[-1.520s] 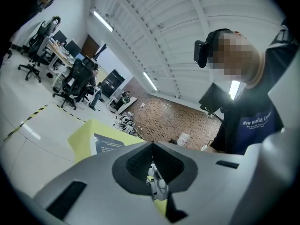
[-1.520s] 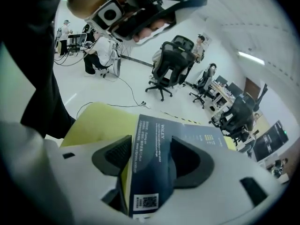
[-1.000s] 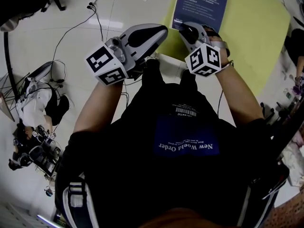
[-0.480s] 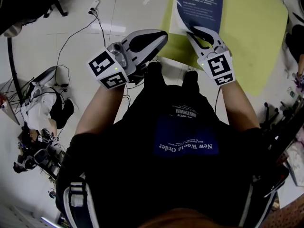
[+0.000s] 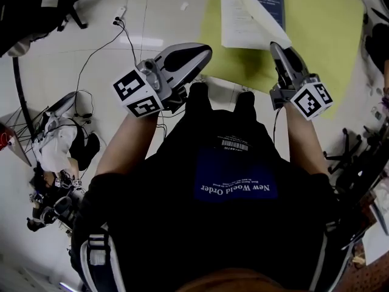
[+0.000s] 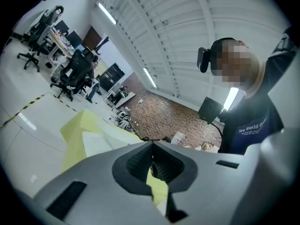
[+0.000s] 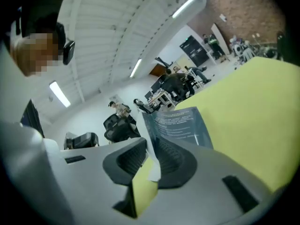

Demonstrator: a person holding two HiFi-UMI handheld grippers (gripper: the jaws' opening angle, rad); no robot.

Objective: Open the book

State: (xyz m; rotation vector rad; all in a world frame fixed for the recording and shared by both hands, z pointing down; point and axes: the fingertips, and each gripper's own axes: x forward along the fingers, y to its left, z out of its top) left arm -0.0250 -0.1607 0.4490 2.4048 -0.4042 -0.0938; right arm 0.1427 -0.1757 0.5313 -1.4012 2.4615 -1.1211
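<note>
Under the head camera: pale tiled floor (image 5: 158,17), cables (image 5: 91,41) trailing at left, yellow mat (image 5: 328,35) at top. Book (image 5: 243,23) lies on the mat ahead of the person, long axis running away from them, far end cut off by the frame. Its blue cover is peeled up, with a white page showing beneath. Right gripper (image 5: 275,46) has its tip at the cover's near corner; left gripper (image 5: 203,50) is off the mat, well left of the book. Left gripper view: jaws of the left gripper (image 6: 151,146) meet at the tips with nothing in them; mat (image 6: 77,125) beyond, office chairs (image 6: 77,69), ribbed white ceiling with a strip light (image 6: 150,78). Right gripper view: right gripper (image 7: 149,156) is closed to a sliver on the cover's edge. The blue cover (image 7: 180,123) stands up from the jaws, pointing away, with the mat (image 7: 253,116) at right.
</note>
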